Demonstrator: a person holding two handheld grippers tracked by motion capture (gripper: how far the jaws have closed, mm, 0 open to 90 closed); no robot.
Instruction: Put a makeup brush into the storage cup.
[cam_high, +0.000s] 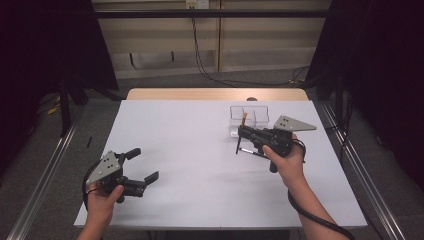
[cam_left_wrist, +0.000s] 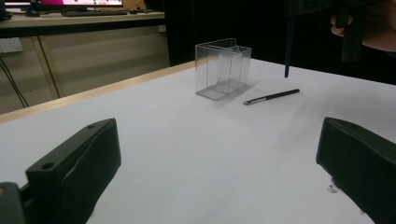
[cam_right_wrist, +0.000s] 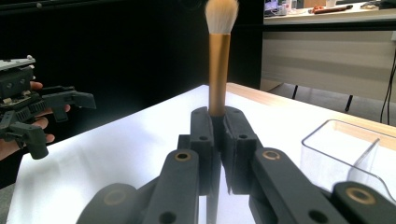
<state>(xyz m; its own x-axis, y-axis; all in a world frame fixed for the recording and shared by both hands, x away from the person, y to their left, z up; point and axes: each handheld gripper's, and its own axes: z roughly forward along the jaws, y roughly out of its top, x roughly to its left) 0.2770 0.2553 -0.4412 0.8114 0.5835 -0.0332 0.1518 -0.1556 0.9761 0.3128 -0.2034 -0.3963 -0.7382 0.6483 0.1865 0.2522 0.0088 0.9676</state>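
While right claw (cam_right_wrist: 218, 128) pinches gold-handled white-bristled brush (cam_right_wrist: 218, 60) upright | lower steadily into clear plastic compartment box (cam_high: 248, 119) | left claw (cam_high: 142, 165) spread, idle

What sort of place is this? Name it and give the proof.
Probably a lab recording bay: a white-topped table flanked by black curtains, loose black cables down the beige back wall, and a computer desk behind.

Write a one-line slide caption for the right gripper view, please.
Right gripper holds a gold-handled makeup brush upright, beside a clear plastic organizer.
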